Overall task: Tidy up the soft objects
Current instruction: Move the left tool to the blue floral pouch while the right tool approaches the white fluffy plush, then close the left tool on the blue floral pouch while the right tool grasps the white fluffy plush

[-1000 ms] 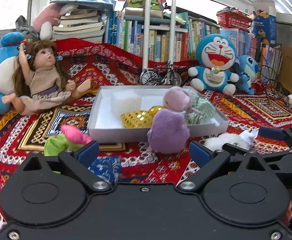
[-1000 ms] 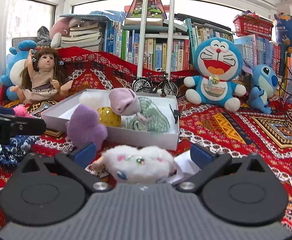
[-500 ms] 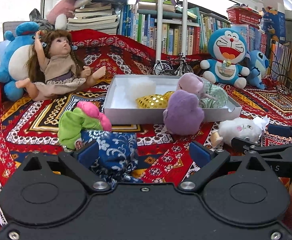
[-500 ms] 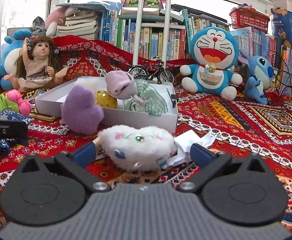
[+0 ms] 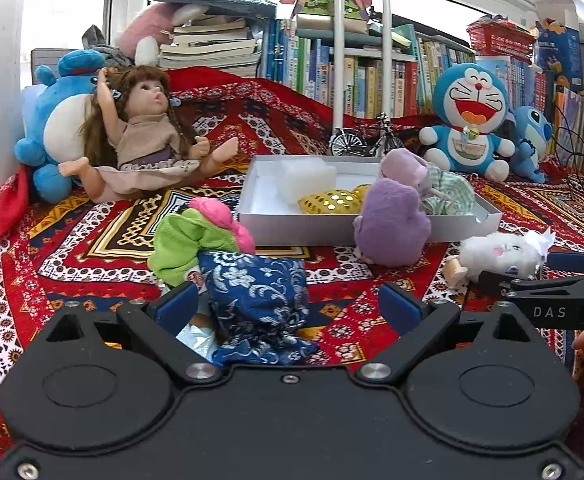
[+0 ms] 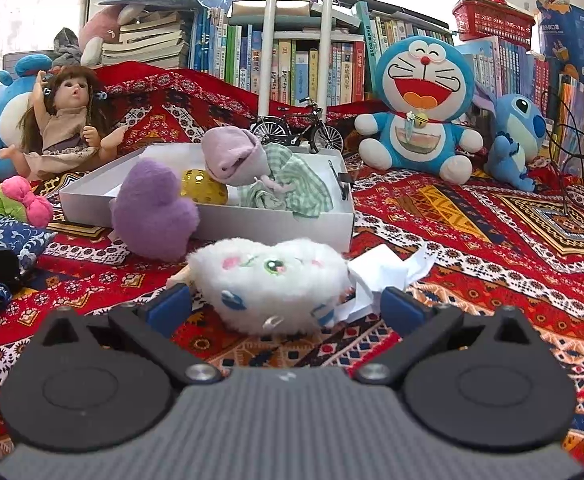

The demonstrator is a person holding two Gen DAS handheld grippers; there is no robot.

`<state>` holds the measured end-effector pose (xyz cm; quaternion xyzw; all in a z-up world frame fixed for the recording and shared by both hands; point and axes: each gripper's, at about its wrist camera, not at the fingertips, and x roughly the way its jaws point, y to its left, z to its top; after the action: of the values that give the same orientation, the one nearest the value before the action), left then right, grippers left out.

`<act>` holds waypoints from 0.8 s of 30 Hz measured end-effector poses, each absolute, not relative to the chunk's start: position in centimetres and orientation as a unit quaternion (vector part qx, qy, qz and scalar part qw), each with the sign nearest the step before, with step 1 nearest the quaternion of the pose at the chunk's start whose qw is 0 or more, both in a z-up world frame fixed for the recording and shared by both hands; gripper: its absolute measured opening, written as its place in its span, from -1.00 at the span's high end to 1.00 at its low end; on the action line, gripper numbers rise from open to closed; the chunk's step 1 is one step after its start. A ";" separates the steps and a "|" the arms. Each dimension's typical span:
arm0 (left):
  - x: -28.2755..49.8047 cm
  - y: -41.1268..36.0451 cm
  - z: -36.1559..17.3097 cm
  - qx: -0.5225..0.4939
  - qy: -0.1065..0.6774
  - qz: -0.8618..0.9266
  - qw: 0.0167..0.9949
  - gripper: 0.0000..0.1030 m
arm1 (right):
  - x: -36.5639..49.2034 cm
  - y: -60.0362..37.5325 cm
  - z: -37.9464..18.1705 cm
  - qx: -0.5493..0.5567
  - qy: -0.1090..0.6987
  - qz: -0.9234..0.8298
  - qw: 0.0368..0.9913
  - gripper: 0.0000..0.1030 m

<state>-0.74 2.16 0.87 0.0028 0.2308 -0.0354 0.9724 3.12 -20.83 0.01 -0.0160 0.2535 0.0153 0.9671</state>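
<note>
both hand-held grippers gape: left (image 5: 288, 306) around blue pouch (image 5: 258, 300), right (image 6: 286, 306) around white plush (image 6: 270, 282).

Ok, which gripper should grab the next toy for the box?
Probably right. The right gripper is open with the white fluffy toy squarely between its fingers, just in front of the white box. The left gripper, also open, has the blue floral pouch off-centre.
</note>
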 end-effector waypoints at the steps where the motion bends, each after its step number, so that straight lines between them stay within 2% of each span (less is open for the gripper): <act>1: -0.7 2.3 0.8 0.002 0.231 -0.035 0.972 -0.82 | 3.1 -20.8 0.0 -0.016 0.254 0.014 0.967 -1.00; 15: 0.1 2.4 0.2 0.004 0.248 -0.024 0.968 -0.64 | 2.9 -20.1 0.0 -0.032 0.244 0.011 0.969 -1.00; 19: 0.4 2.5 -0.2 0.006 0.254 -0.018 0.967 -0.53 | 2.7 -19.5 0.2 -0.043 0.237 0.022 0.970 -0.99; 24: 0.9 2.5 -0.7 0.007 0.263 -0.010 0.965 -0.41 | 3.0 -19.1 0.4 -0.043 0.241 0.040 0.969 -0.89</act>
<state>0.86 2.50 -0.66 0.0067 0.2628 -0.0099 0.9648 2.99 -19.11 0.38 -0.0431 0.2413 0.0404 0.9686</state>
